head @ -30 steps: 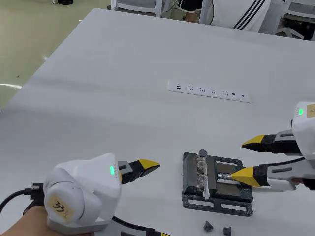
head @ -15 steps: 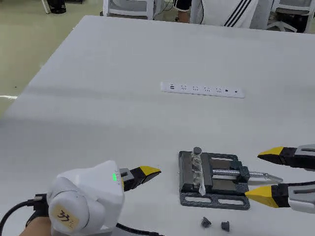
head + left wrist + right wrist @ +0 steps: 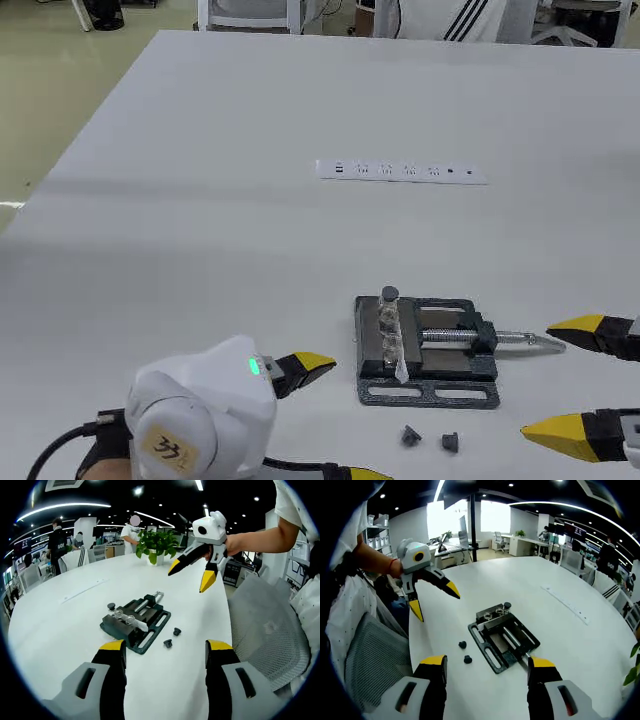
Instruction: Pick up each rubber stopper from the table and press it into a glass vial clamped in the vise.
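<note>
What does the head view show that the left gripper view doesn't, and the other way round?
Head view: the green light on the left claw's white housing. Left gripper view: a potted plant, a mesh chair and the arm holding the right claw. Both: the vise with one stoppered vial, two loose stoppers, both claws open.

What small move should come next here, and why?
Probably bring the right gripper, whose fingers stand open and empty, down to the nearer rubber stopper: it lies loose on the table in front of the vise, where some vials look uncapped.
</note>
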